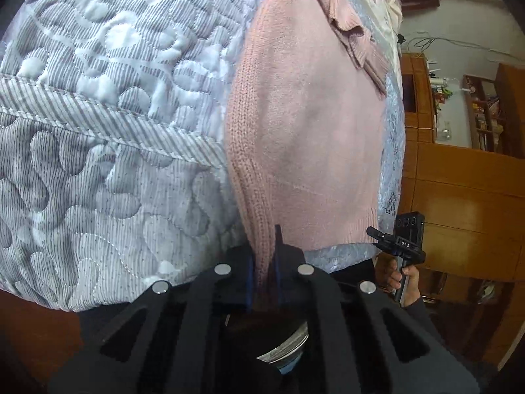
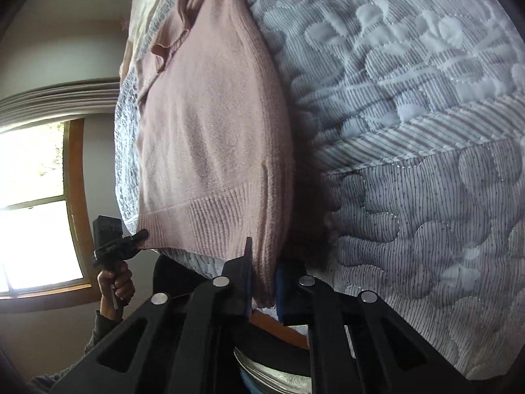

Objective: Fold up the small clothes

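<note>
Pink knit sweater (image 1: 305, 131) lies flat on a bed w/ a grey-and-white quilted cover (image 1: 98, 82), hem at the bed's near edge. Left claw (image 1: 264, 262) is clamped on the sweater's left side fold near the hem, knit bunched between its fingers; right claw (image 2: 264, 282) pinches the opposite side fold the same way (each claw and the hand (image 2: 116, 284) gripping its handle shows small in the other's view). Wooden cabinets (image 1: 459, 197) stand beyond the bed on one side, a bright window (image 2: 36, 203) on the other.
</note>
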`<action>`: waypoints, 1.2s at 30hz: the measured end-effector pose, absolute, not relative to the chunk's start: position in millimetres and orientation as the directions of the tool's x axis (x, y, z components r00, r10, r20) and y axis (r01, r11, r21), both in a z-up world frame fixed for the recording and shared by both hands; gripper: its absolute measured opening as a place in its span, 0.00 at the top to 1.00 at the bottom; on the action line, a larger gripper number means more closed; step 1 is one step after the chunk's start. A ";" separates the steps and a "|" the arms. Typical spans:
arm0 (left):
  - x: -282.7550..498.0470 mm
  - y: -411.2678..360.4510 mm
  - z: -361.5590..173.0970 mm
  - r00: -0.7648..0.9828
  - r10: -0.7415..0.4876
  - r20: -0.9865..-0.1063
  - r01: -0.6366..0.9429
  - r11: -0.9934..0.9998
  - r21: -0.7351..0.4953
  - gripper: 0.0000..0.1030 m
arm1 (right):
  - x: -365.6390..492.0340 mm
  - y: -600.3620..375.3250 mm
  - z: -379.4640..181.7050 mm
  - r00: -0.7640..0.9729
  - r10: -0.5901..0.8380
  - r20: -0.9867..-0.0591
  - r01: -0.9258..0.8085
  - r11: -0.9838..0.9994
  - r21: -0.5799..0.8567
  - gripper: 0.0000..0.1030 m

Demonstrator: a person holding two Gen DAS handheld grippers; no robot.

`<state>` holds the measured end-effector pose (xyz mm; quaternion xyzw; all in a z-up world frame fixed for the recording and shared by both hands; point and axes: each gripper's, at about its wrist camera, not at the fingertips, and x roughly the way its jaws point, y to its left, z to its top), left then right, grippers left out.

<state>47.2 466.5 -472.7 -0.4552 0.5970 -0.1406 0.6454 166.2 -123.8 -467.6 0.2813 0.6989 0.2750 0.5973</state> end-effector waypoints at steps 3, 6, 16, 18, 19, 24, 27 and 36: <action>44.1 469.9 -449.5 0.328 -0.740 -0.587 -0.336 0.490 -0.804 0.94 | 170.0 -130.2 -442.2 -0.083 0.763 -0.641 0.052 0.646 0.762 0.91; 41.1 478.7 -423.8 0.427 -0.746 -0.511 -0.304 0.414 -0.858 0.94 | 177.4 -134.6 -412.9 -0.030 0.803 -0.595 0.032 0.596 0.802 0.91; 62.5 507.6 -356.2 0.617 -0.723 -0.311 -0.179 0.256 -0.950 0.94 | 234.4 -133.7 -329.5 0.116 0.886 -0.450 -0.030 0.455 0.890 0.91; 78.3 514.2 -344.3 0.630 -0.715 -0.302 -0.163 0.258 -0.952 0.94 | 252.0 -132.1 -317.9 0.134 0.887 -0.441 -0.048 0.451 0.891 0.91; 86.9 517.8 -340.6 0.637 -0.711 -0.297 -0.158 0.257 -0.954 0.94 | 261.7 -130.6 -313.0 0.145 0.886 -0.441 -0.055 0.452 0.890 0.91; 142.1 541.5 -338.3 0.661 -0.695 -0.284 -0.171 0.229 -0.958 0.94 | 313.1 -125.7 -303.8 0.190 0.866 -0.463 -0.059 0.481 0.875 0.91; 179.1 555.3 -344.7 0.667 -0.680 -0.305 -0.206 0.225 -0.952 0.94 | 348.0 -121.6 -308.0 0.202 0.848 -0.489 -0.049 0.508 0.860 0.91; 282.1 580.4 -401.4 0.645 -0.639 -0.419 -0.357 0.233 -0.904 0.94 | 451.3 -87.6 -358.5 0.166 0.783 -0.599 0.018 0.605 0.796 0.91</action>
